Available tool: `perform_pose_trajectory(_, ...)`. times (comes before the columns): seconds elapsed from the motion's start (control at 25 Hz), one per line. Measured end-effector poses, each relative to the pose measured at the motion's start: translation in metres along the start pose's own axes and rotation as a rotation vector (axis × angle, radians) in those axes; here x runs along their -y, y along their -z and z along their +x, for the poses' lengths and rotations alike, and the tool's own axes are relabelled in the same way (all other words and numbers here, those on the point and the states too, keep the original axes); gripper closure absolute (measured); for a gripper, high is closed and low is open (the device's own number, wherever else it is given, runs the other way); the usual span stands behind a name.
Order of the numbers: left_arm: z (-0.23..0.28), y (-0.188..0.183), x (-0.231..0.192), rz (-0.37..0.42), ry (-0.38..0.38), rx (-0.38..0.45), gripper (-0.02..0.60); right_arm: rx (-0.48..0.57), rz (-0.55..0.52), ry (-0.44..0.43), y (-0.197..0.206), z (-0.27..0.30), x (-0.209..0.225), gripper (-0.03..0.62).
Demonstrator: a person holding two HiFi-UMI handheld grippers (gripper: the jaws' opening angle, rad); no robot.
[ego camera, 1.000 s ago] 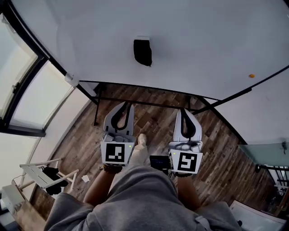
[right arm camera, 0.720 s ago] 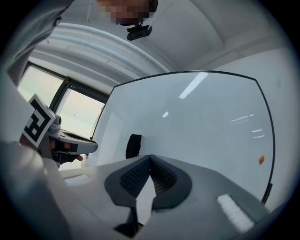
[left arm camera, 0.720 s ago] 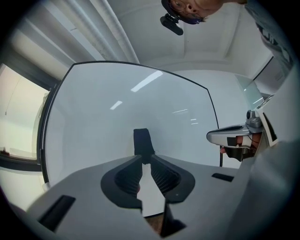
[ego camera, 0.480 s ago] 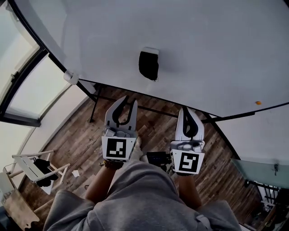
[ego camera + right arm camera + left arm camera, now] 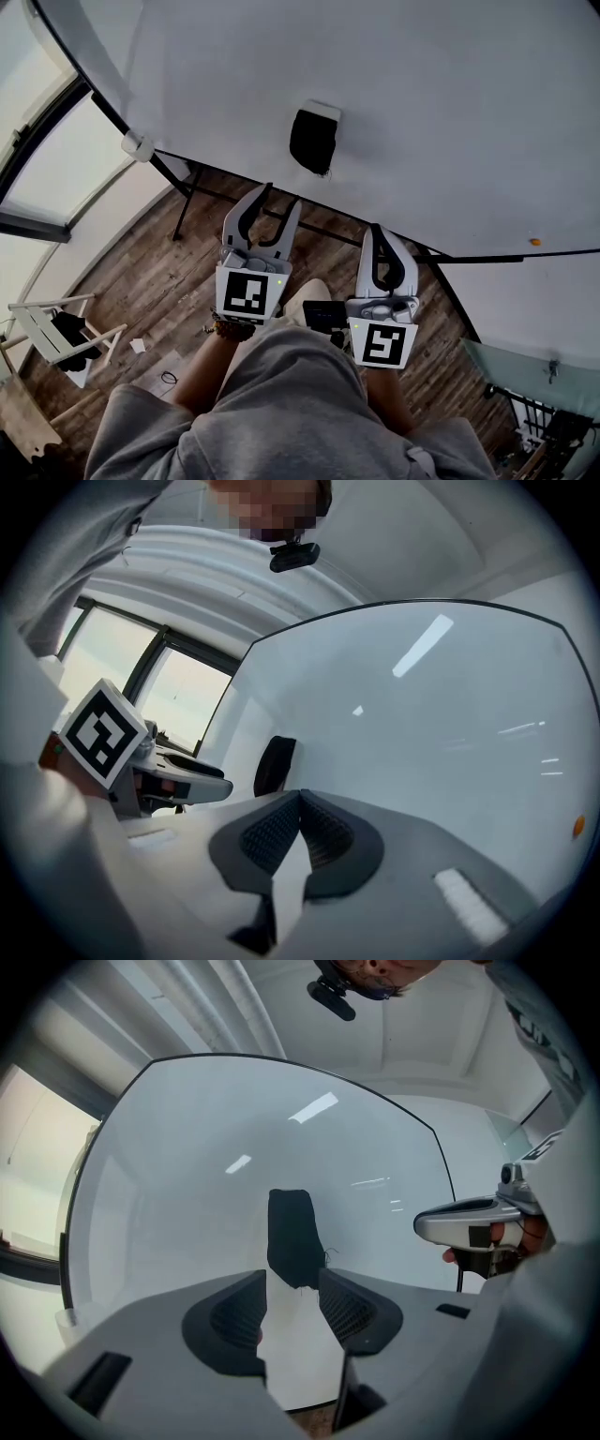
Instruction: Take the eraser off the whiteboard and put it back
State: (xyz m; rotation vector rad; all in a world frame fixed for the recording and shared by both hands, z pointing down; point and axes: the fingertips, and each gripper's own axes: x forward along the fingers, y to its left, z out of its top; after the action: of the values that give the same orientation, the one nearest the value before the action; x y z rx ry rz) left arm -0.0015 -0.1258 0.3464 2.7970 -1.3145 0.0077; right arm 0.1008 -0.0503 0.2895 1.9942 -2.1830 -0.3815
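A black eraser (image 5: 314, 141) clings to the whiteboard (image 5: 441, 84), upright, with a frayed lower edge. My left gripper (image 5: 279, 199) points at the board just below the eraser and short of it. Its jaws have just been opening and nothing is between them. In the left gripper view the eraser (image 5: 292, 1237) shows above the gap of the left gripper (image 5: 292, 1281). My right gripper (image 5: 378, 231) hangs further right and lower, shut and empty. The right gripper view shows the eraser (image 5: 274, 764) to the left of the right gripper (image 5: 300, 801).
A small orange magnet (image 5: 533, 242) sticks near the board's lower right edge. The black stand frame (image 5: 202, 195) runs below the board over wooden flooring. Windows (image 5: 37, 159) fill the left side, and a white rack (image 5: 56, 333) stands at lower left.
Both grippers have moved forward toward the whiteboard, and the eraser now sits closer above the left one. The left jaws have gone from nearly shut to open. The right jaws stay shut.
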Motion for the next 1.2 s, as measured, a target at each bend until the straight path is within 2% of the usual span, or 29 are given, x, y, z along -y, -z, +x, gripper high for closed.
perform_pose_trajectory(0.24, 0.013, -0.013, 0.000, -0.041, -0.011, 0.005, 0.370, 0.002, 0.022, -0.048, 0.016, 0.015, 0.006, 0.582)
perform_pose_trajectory(0.52, 0.033, -0.029, 0.002, -0.001, -0.027, 0.042, 0.331, 0.032, 0.039, -0.103, 0.021, 0.029, 0.018, 0.582)
perform_pose_trajectory(1.0, 0.057, -0.031, 0.000, -0.026, -0.069, 0.041, 0.302, 0.057, 0.061, -0.116, 0.026, 0.040, 0.045, 0.582)
perform_pose_trajectory(1.2, 0.064, -0.038, 0.001, -0.010, -0.069, 0.069, 0.302, 0.052, 0.064, -0.109, 0.029, 0.037, 0.052, 0.582)
